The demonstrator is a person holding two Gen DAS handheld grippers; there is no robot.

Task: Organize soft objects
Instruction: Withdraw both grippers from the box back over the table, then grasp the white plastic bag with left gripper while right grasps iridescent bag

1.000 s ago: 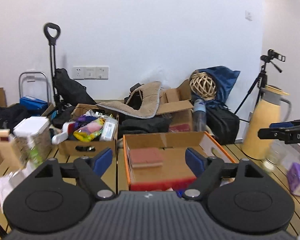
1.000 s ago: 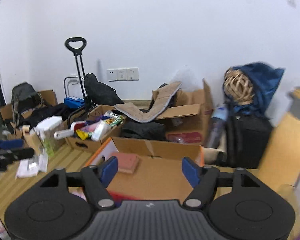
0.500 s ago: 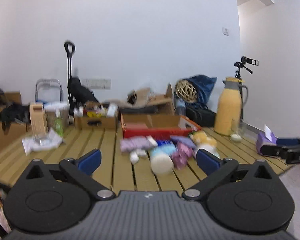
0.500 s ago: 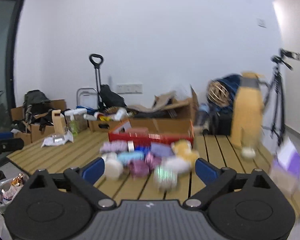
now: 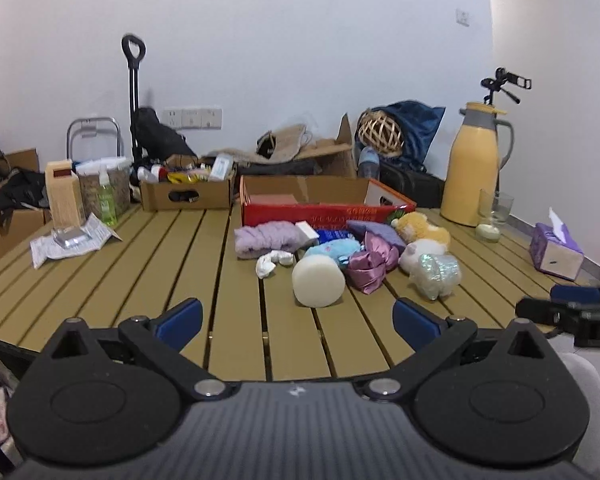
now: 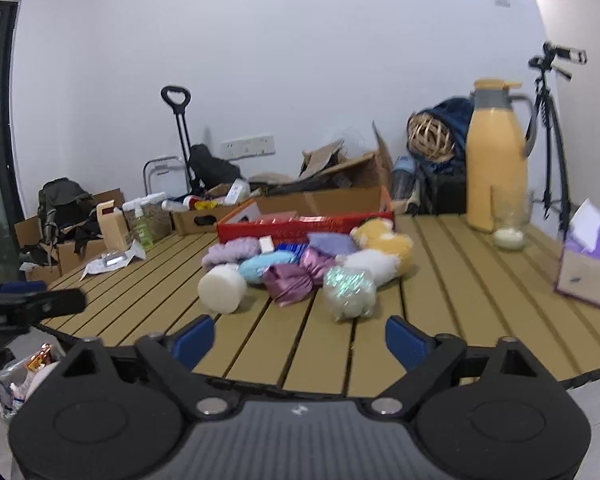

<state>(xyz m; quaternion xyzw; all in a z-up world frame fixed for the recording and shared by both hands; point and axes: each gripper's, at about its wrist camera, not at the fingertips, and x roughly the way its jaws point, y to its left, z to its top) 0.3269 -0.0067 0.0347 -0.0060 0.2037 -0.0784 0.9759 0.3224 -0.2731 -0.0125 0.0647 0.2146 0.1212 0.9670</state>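
I look over a slatted wooden table [image 5: 148, 272] where the soft objects lie in one heap, just in front of the red cardboard box [image 5: 320, 210]. I use this box as my landmark. Nearest to me from the box is a white foam cylinder [image 5: 318, 286], lying on its side with its round face toward me. Between it and the box I see a lilac knitted cloth [image 5: 266, 238], a small white sock [image 5: 272, 262], a light blue plush [image 5: 334, 248] and a shiny purple satin bow [image 5: 370, 264]. To the right of the bow sit a white plush [image 5: 418, 252] and a glittery, iridescent soft piece [image 5: 438, 274]; a yellow plush [image 5: 424, 230] rests close against the box front (some of them touch each other, I cannot separate every item).

The left hand-held gripper [image 5: 296, 316] has its jaws fully apart and holds nothing. The right hand-held gripper [image 6: 298, 334] also holds nothing; its jaws are wide but closing a little now, with only bare table between them. Both hover at the near edge of the table, well apart from the heap.
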